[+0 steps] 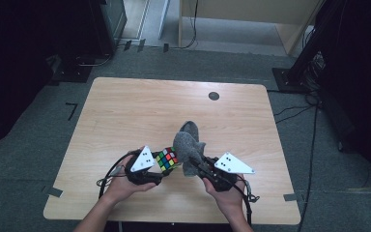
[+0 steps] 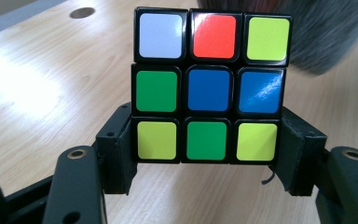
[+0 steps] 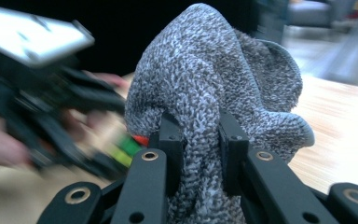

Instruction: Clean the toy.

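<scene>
Filling the middle of the high view, a light wooden table carries a small dark round disc near its far edge, in the upper centre of the frame. Around it lies grey carpet, with dark stands and cables at the frame's edges.

Next in size is the grey knitted cloth, bunched into a soft upright heap just below the centre of the high view. In the right gripper view it rises through the middle of the frame, its loose folds spilling to the right above the tabletop. The right gripper is clenched on it — a thick fold is pinched tight between the two black jaws. In the high view this gripper sits at the lower centre-right, with its pale three-cornered plate on top and a hand behind it.

Smaller is the puzzle cube, just left of the cloth and close against it in the high view. The left gripper grasps it — in the left gripper view the jaws press on both sides of the cube's bottom row, and the coloured face stands upright at the frame's centre, with the blurred cloth at the upper right. In the high view the left gripper lies at the lower centre-left.
</scene>
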The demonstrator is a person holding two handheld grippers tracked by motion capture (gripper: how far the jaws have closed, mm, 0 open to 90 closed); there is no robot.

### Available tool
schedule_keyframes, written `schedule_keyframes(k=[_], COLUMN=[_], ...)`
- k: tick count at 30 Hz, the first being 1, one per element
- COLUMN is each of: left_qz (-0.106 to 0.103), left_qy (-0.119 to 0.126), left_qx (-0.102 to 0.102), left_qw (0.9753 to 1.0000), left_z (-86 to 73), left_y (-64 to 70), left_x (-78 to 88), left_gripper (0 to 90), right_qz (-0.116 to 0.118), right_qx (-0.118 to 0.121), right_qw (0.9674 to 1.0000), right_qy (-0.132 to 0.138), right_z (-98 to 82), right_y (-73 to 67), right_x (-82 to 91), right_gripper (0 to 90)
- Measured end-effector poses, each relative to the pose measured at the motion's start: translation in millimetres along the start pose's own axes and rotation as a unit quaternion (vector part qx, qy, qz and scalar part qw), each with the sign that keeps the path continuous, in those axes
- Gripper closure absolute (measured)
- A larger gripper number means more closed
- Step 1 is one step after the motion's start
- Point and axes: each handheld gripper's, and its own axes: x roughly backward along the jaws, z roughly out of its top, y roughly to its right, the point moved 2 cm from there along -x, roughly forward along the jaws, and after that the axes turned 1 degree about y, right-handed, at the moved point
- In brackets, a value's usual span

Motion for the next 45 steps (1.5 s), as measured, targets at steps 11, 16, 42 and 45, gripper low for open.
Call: schedule_keyframes(k=[11, 16, 42, 45], left_qz=[-0.004, 0.036, 0.054, 0.023], left_qy=[-0.024, -0.077, -0.106, -0.048], left_qx=[-0.011, -0.013, -0.028, -0.008], left_qw=[0.9997, 0.9963, 0.9925, 0.9986], left_z=[7.6, 9.0, 14.8, 14.8], left_y=[8.1, 12.5, 21.1, 13.8], left_x=[-3.1, -12.3, -13.8, -4.6], left_gripper=[34.3, 34.3, 34.6, 34.5], right_qz=[-0.05, -0.047, -0.116, -0.093], right_qx=[-0.013, 0.104, 0.223, 0.116], right_qw=[0.9969, 0.9916, 0.9555, 0.9838], right_qy=[-0.058, -0.06, -0.154, -0.1], right_z=[-10.0, -1.9, -7.7, 3.6], right_y=[12.0, -18.4, -29.3, -6.1], right_x=[-5.6, -9.9, -22.3, -5.1], right_gripper=[76.1, 73.9, 74.5, 74.4])
